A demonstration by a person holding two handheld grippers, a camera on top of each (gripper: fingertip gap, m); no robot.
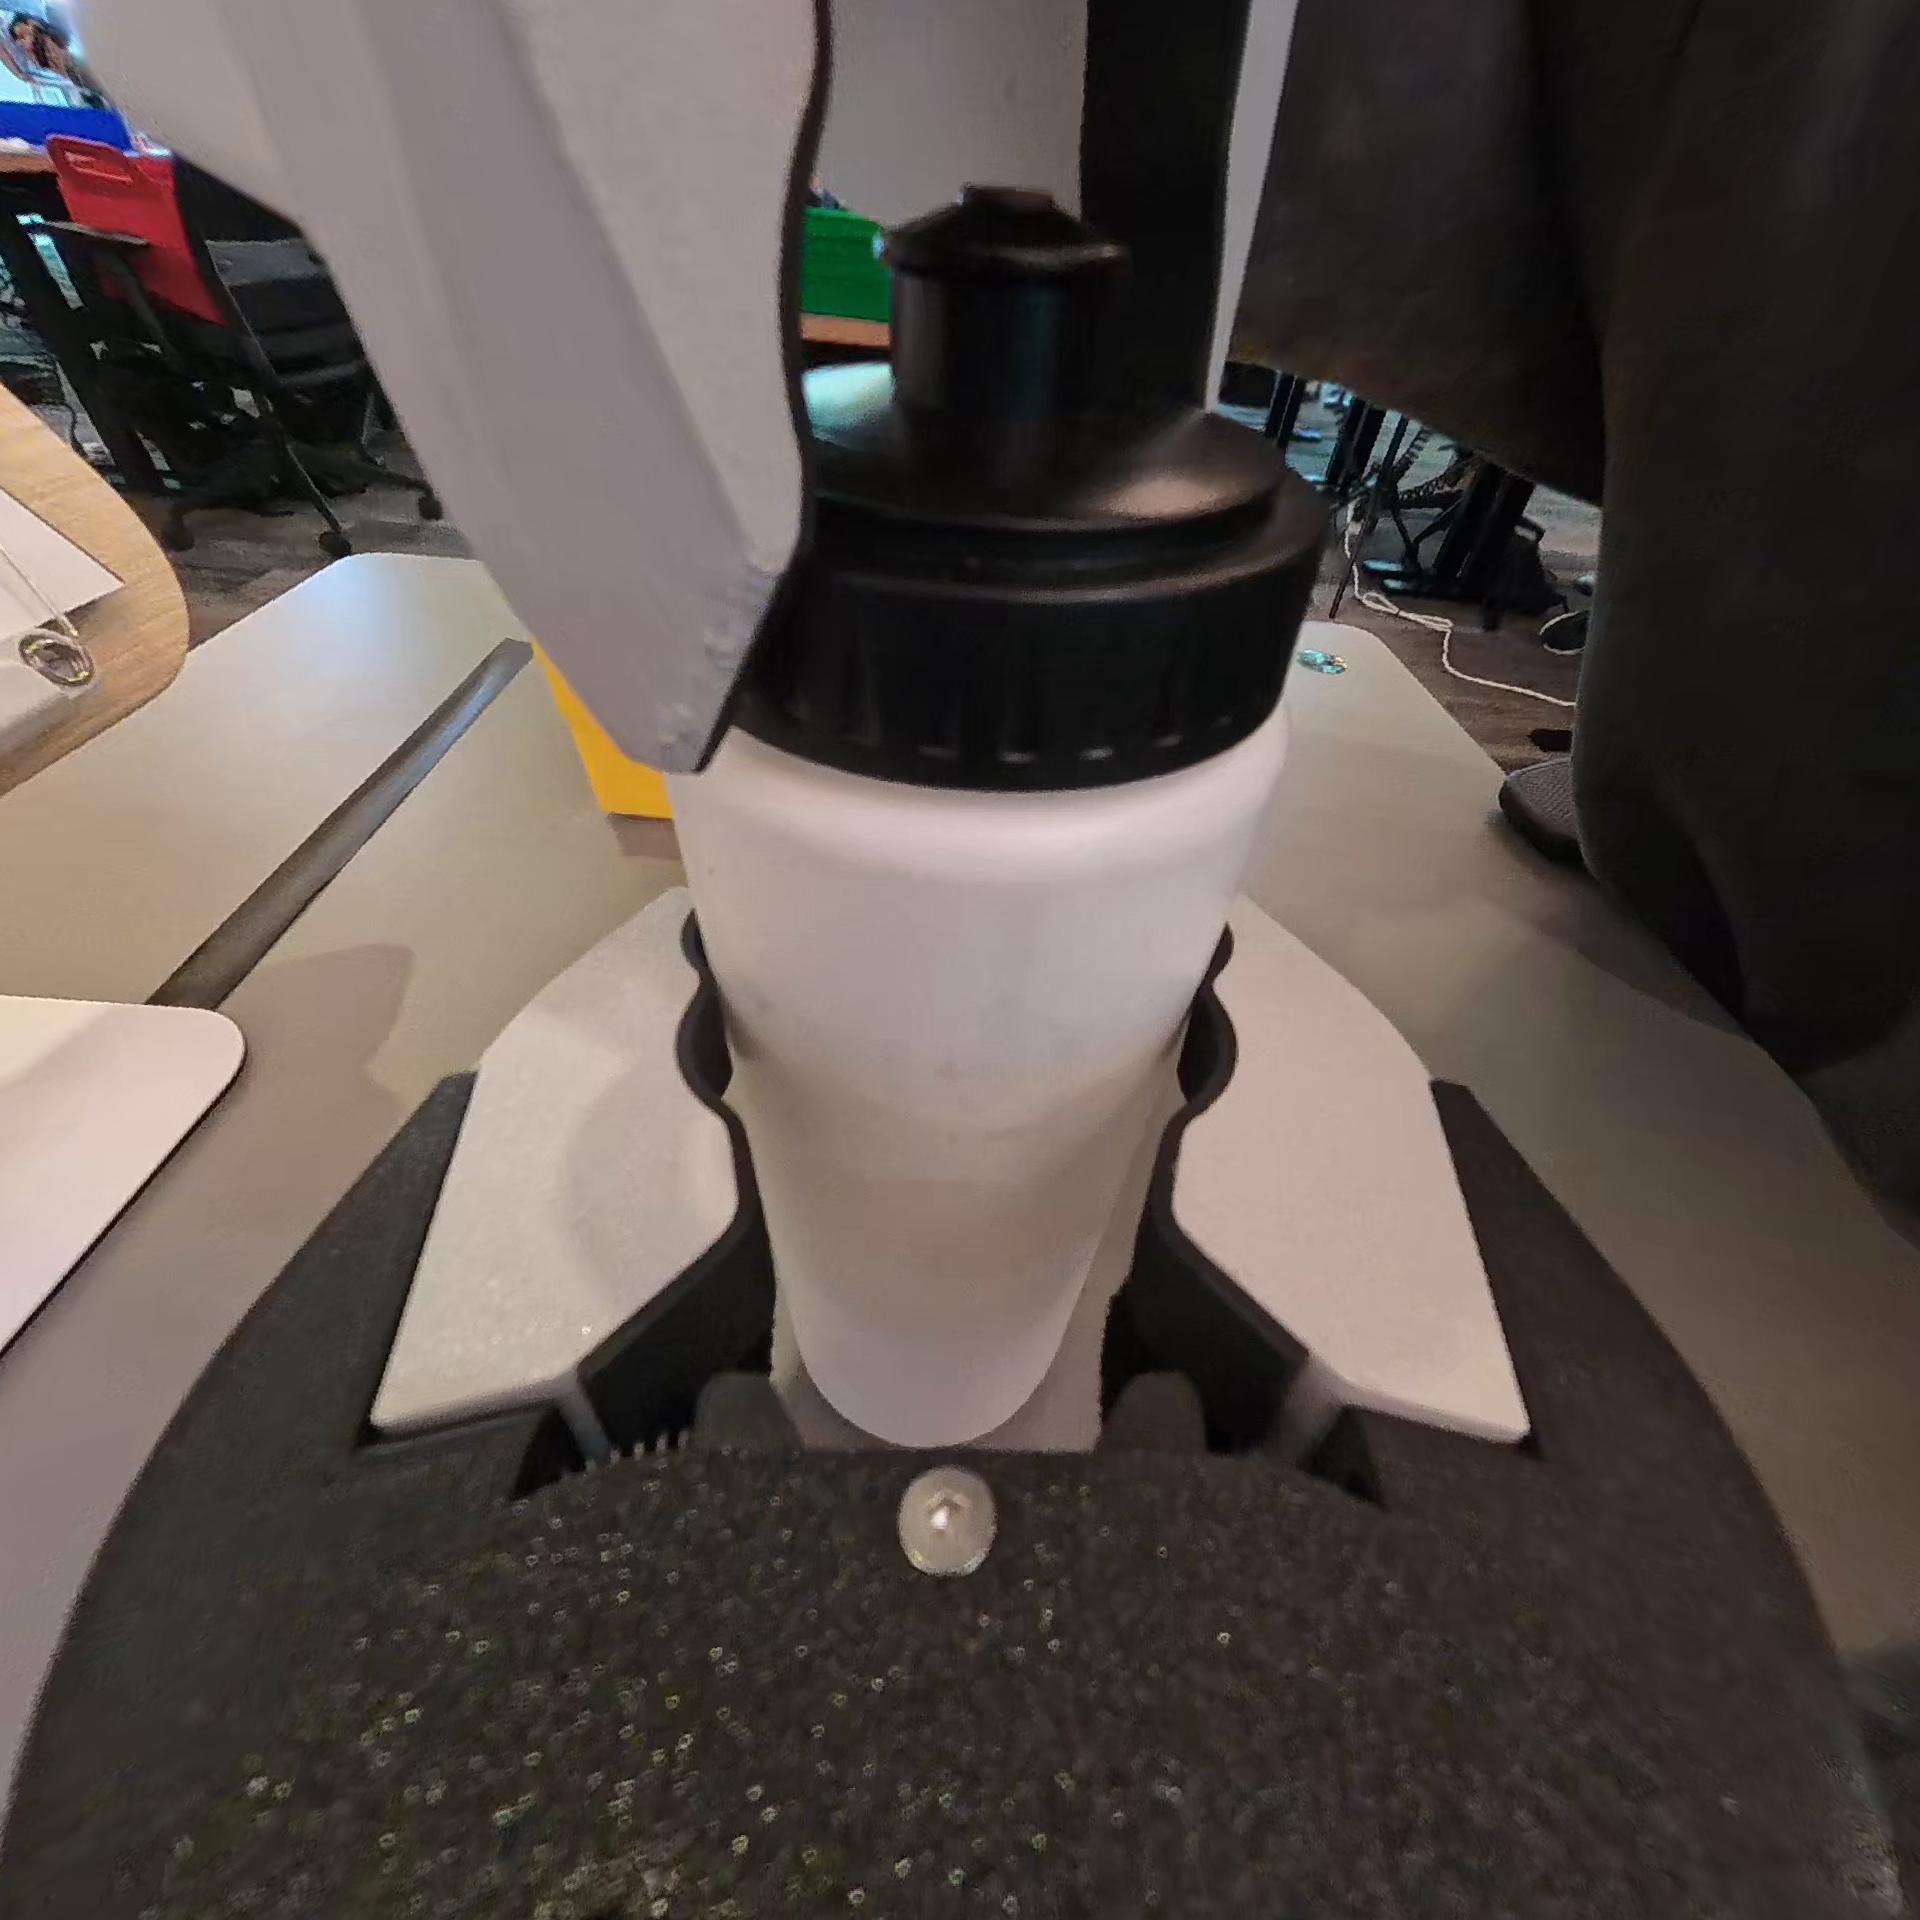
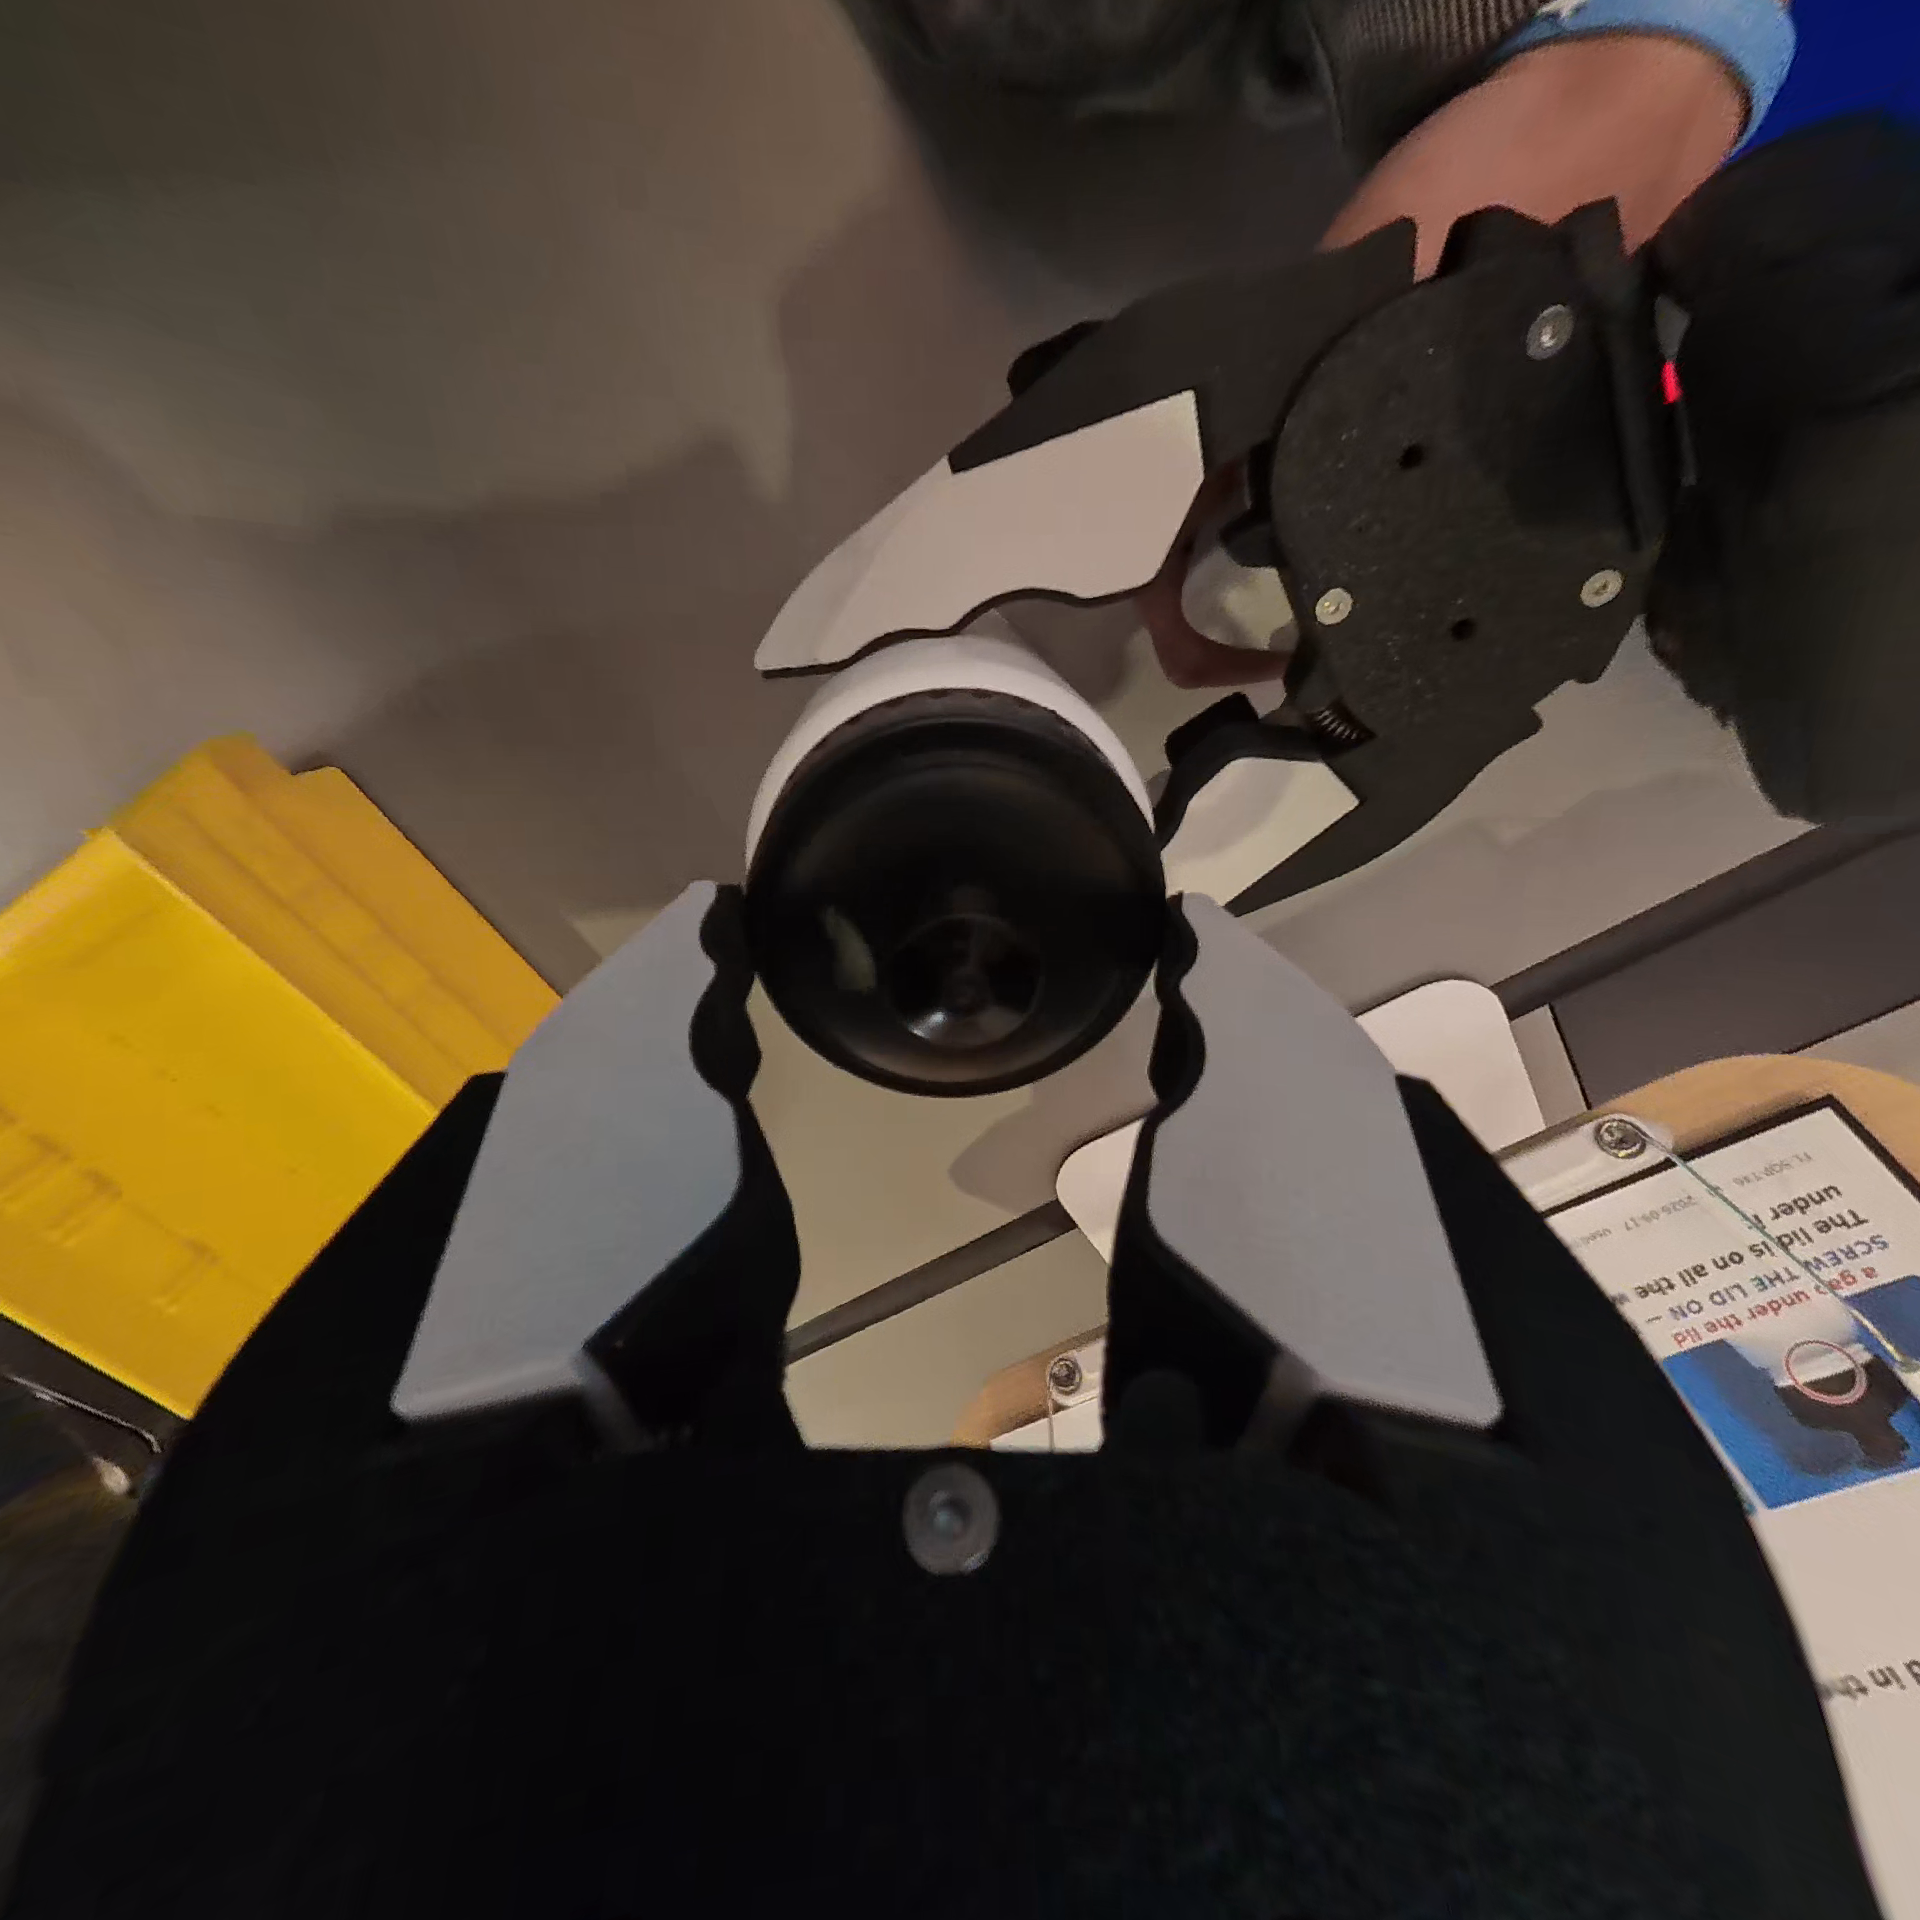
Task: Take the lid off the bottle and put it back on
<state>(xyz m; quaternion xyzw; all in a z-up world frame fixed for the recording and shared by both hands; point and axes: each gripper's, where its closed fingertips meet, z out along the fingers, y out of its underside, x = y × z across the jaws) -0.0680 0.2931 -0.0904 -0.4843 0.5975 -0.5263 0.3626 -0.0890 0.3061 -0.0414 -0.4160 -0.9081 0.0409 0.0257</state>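
Both tongs on the capped bottle

My left tongs (image 1: 961, 1049) pinch the white bottle (image 1: 966, 997) upright above the desk (image 1: 312, 748); my right tongs (image 2: 951, 940) pinch its black lid (image 2: 951, 894), seated on the neck. How much is done, I cannot tell.

printed instruction sheet (image 2: 1714, 1309) with upside-down text, lying on round wooden board (image 2: 1714, 1091)

Both your grippers are clamped.
Your left gripper (image 1: 956, 1039) grips from the side; your right gripper (image 2: 951, 935) pinches from above.
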